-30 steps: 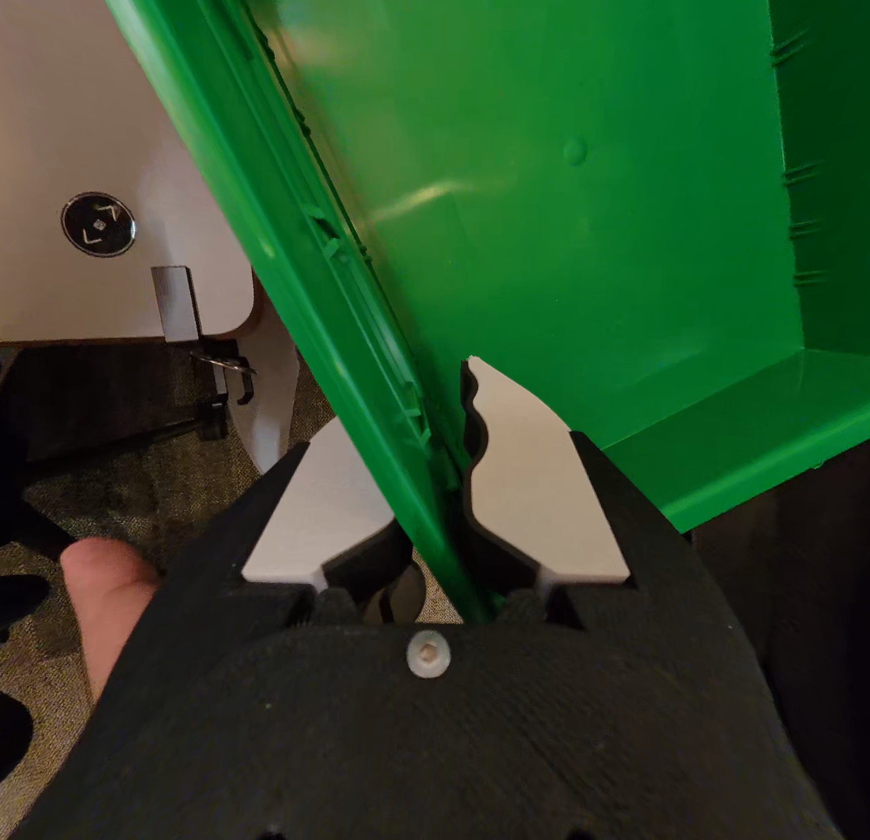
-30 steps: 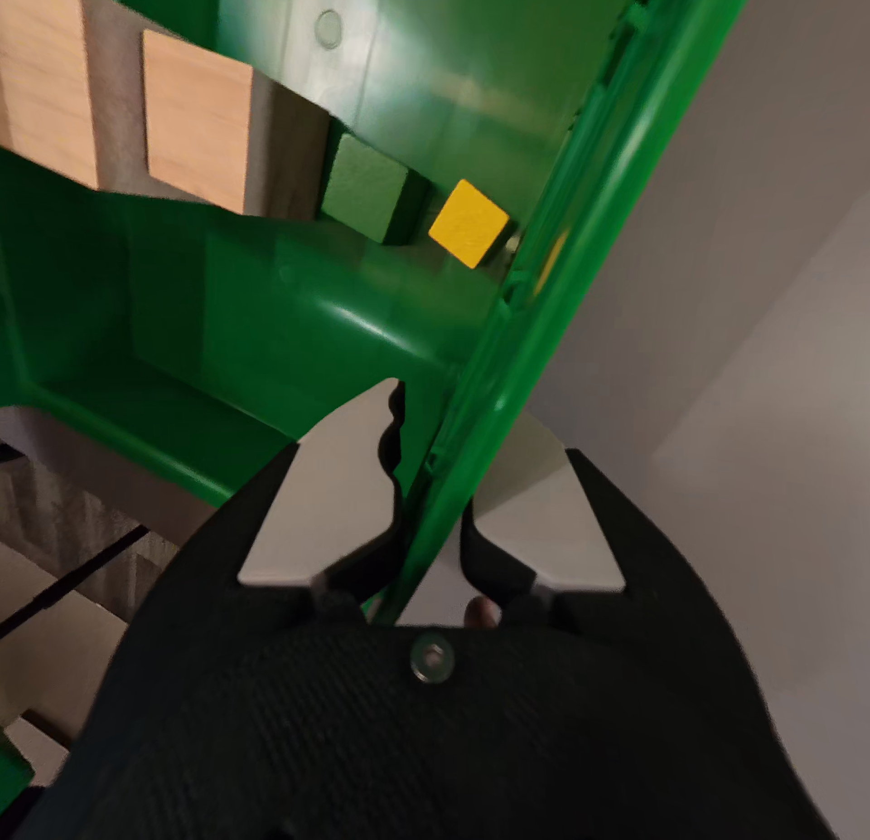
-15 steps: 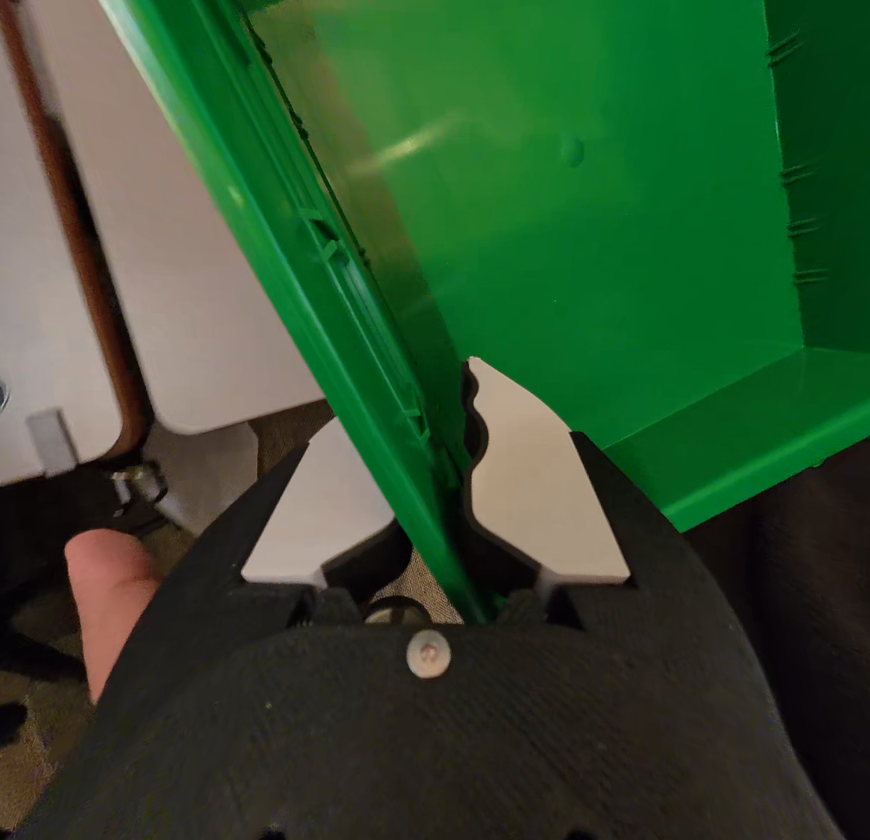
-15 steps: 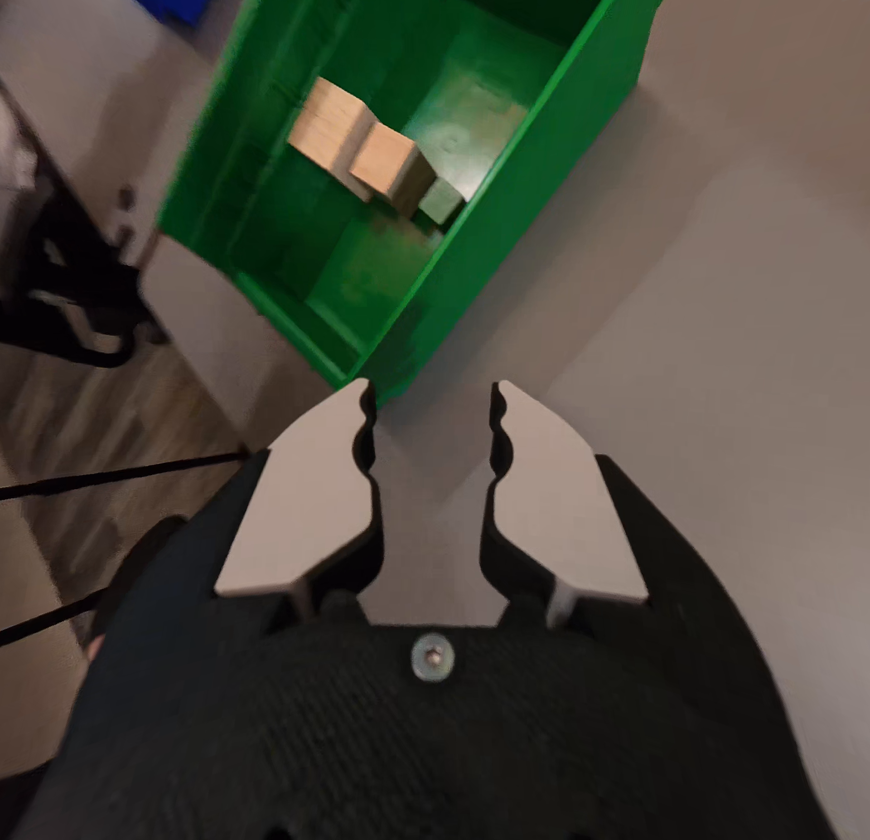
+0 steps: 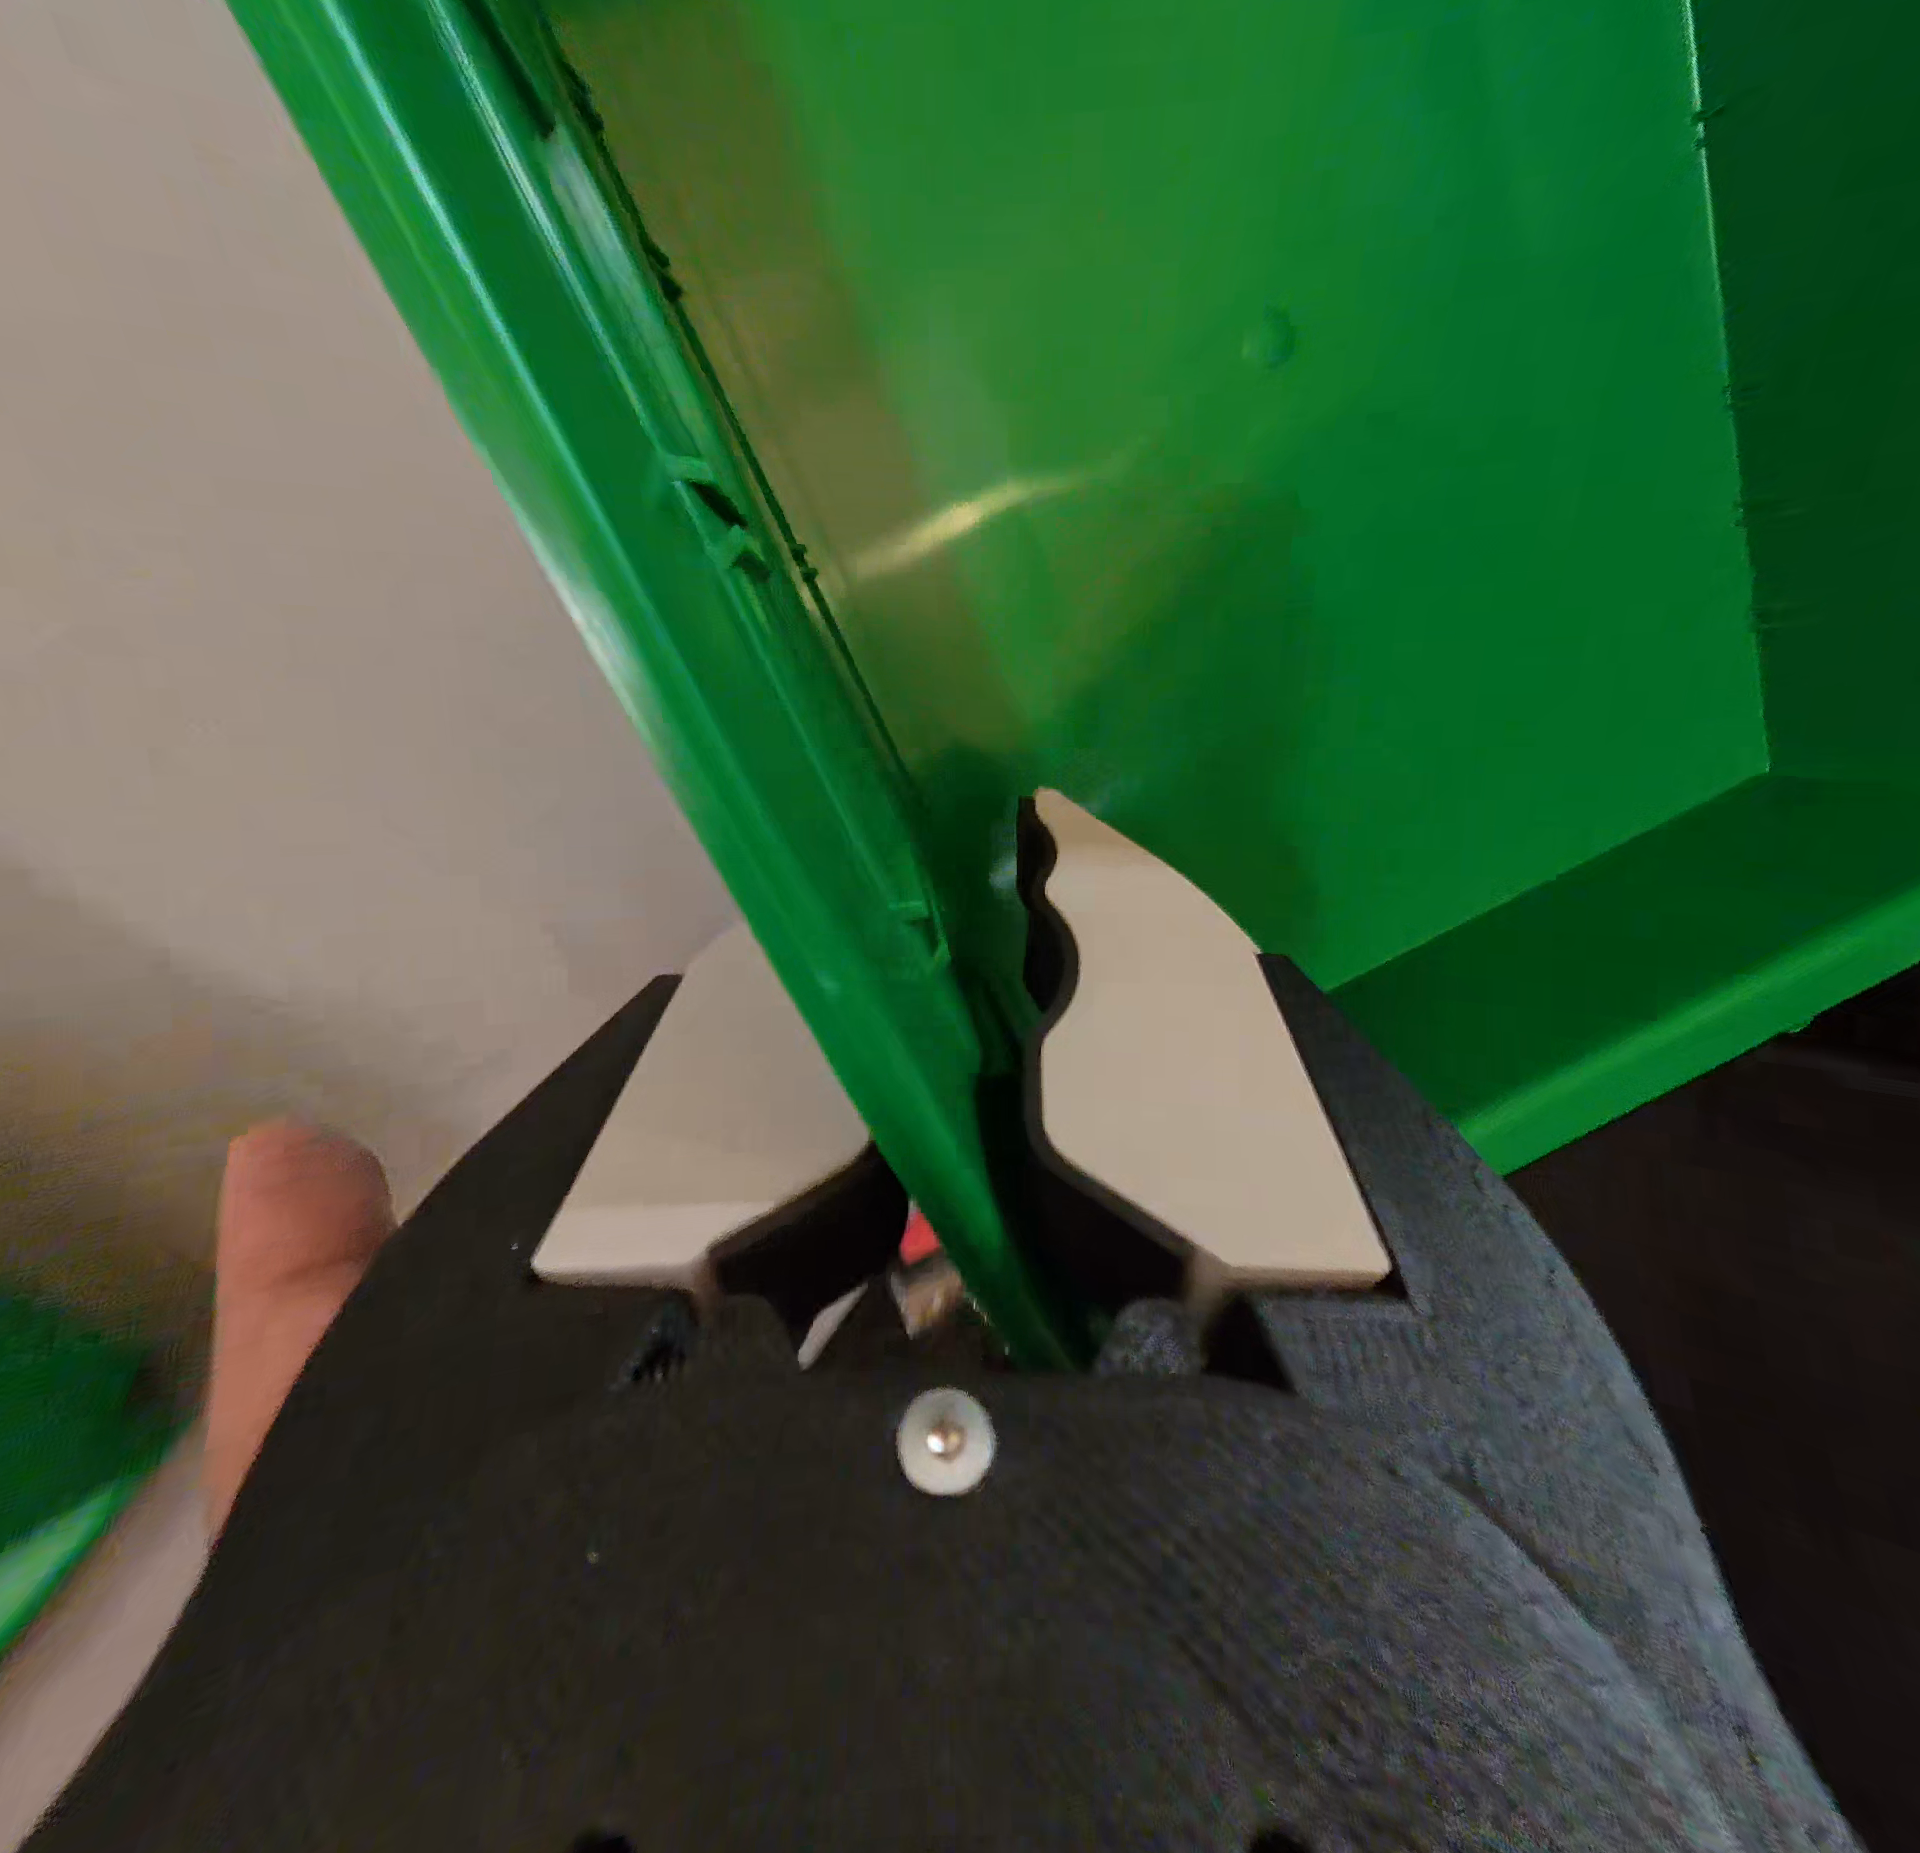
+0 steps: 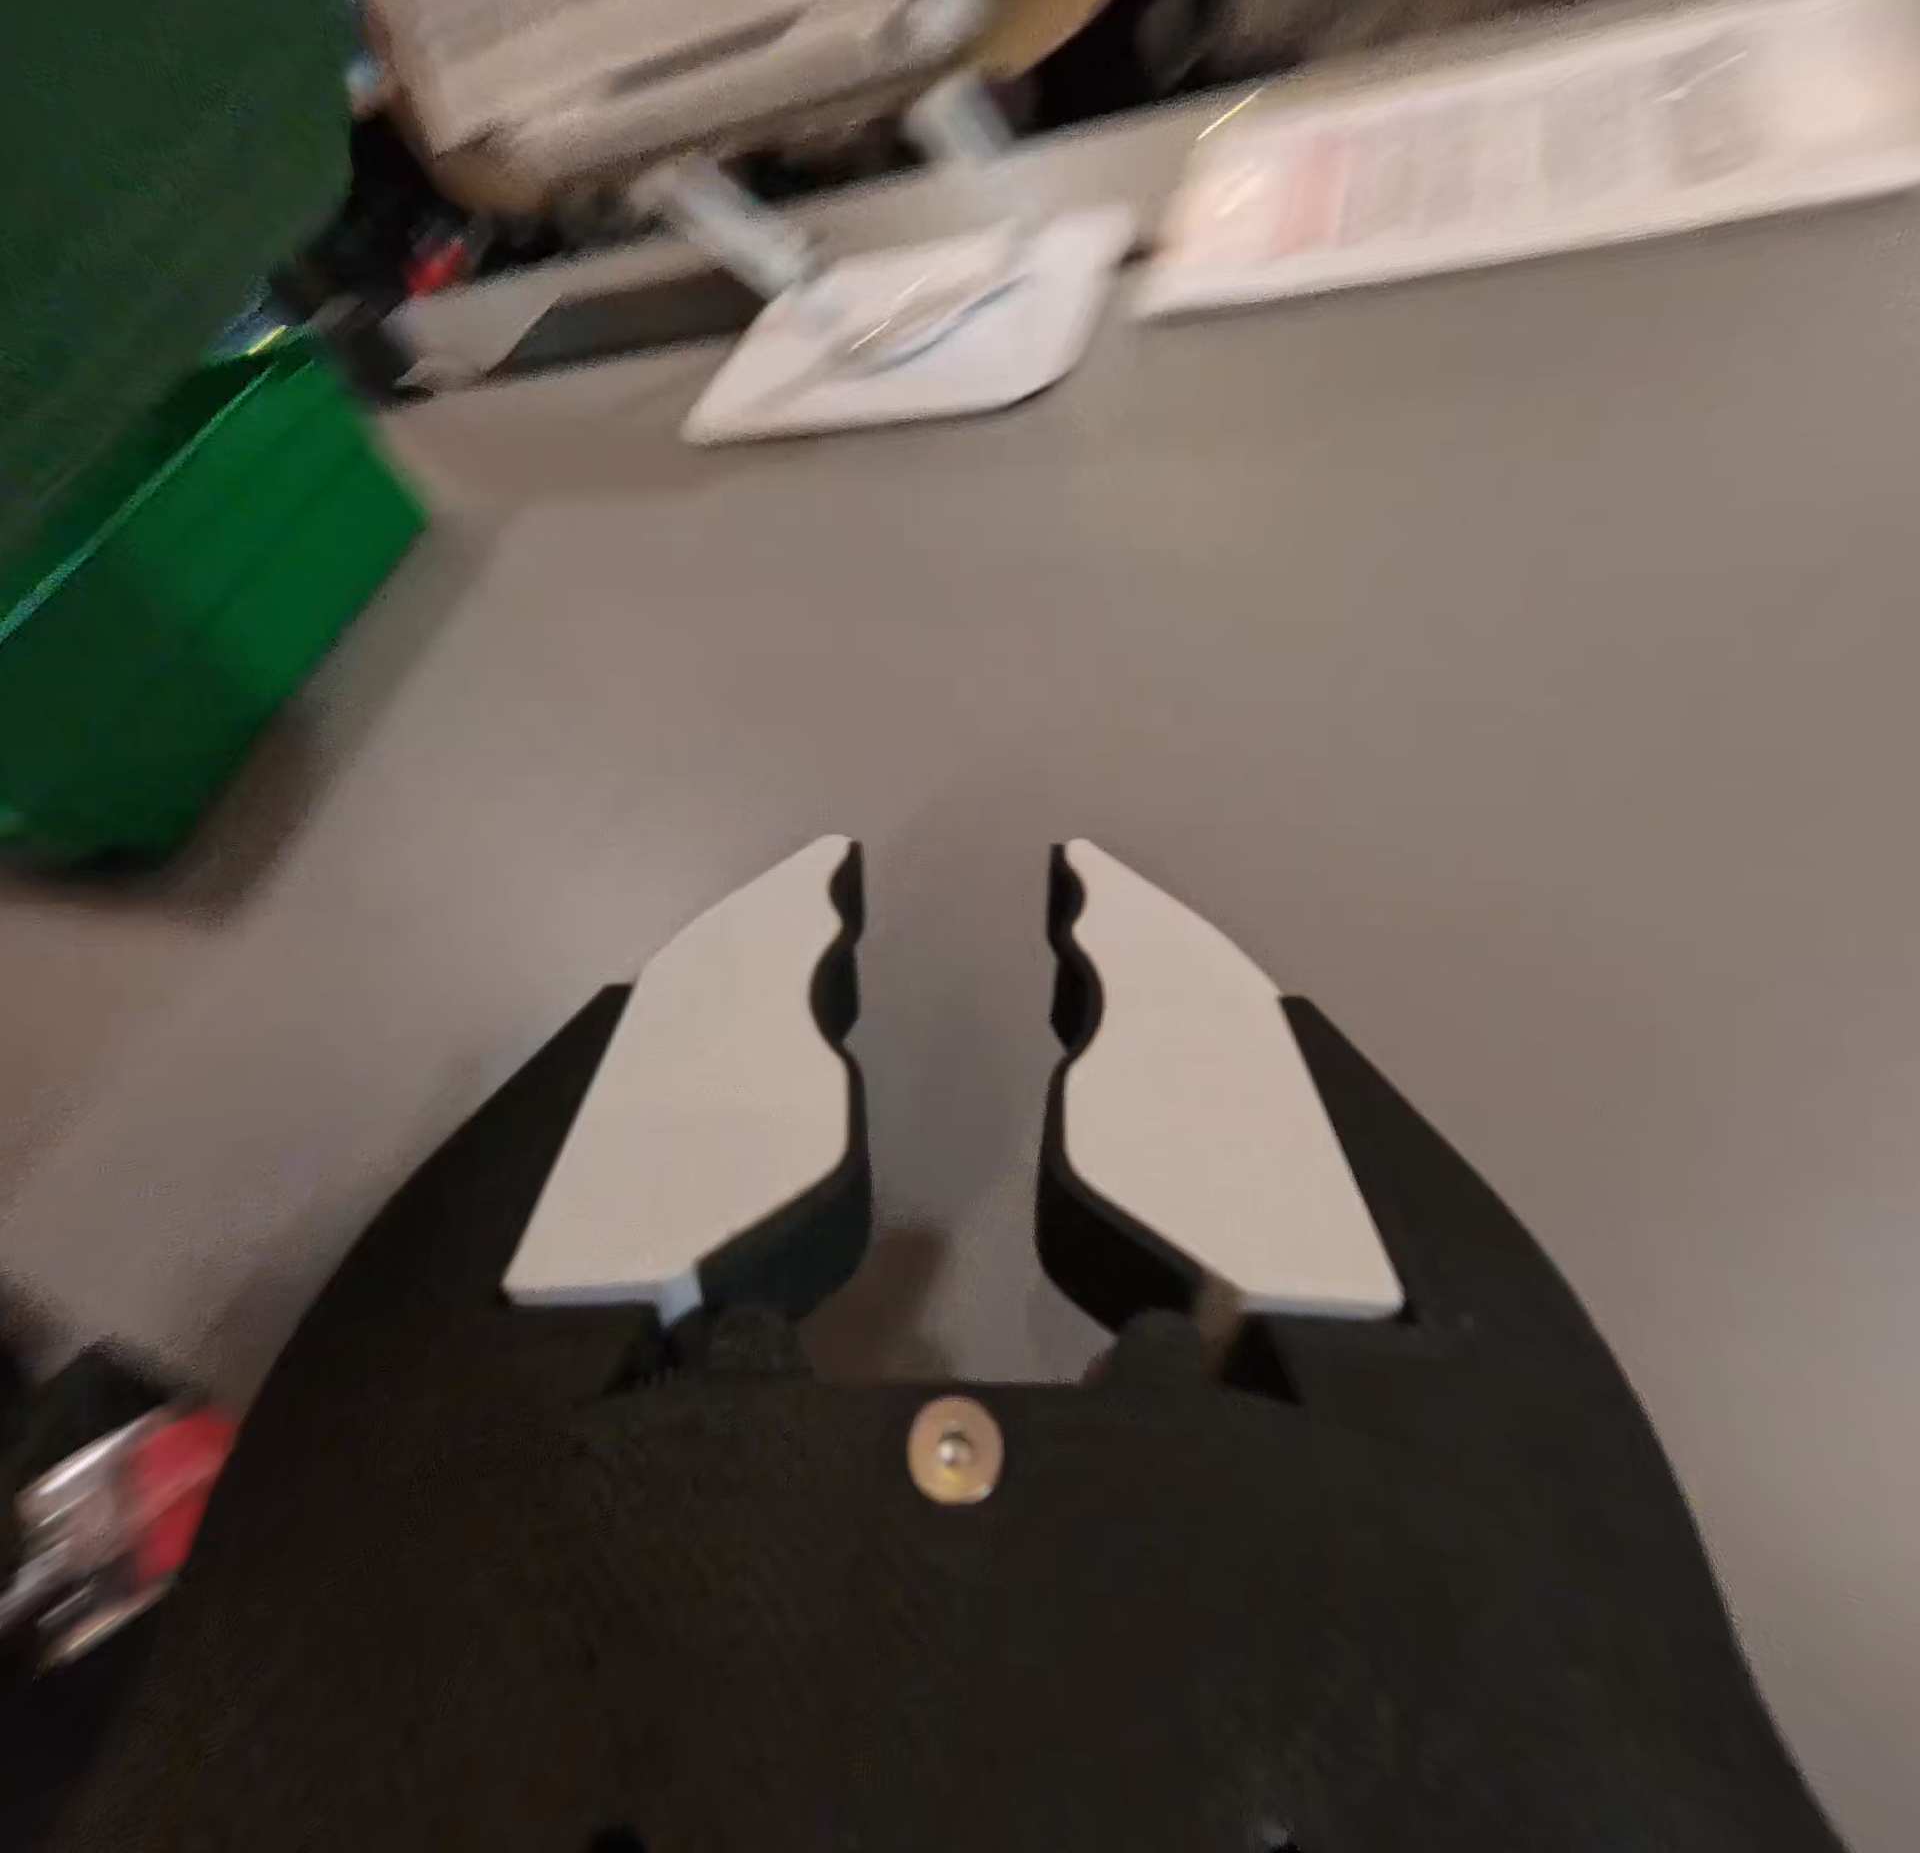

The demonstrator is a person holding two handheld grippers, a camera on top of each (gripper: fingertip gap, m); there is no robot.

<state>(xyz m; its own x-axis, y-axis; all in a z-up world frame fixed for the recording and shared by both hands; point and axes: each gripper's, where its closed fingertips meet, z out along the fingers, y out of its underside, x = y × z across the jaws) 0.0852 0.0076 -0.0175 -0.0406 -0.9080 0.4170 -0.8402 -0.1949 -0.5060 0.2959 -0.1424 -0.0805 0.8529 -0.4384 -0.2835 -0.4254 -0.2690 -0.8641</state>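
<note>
Left wrist view: left gripper pinching green bin wall; right gripper fingers spread (empty, blurry bg).

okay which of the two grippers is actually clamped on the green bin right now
The left gripper: its fingers pinch the green bin by its side wall. The right gripper is open and empty above the grey table.

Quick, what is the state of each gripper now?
Left gripper: closed on the green bin wall.
Right gripper: open, empty, above the table.
</note>
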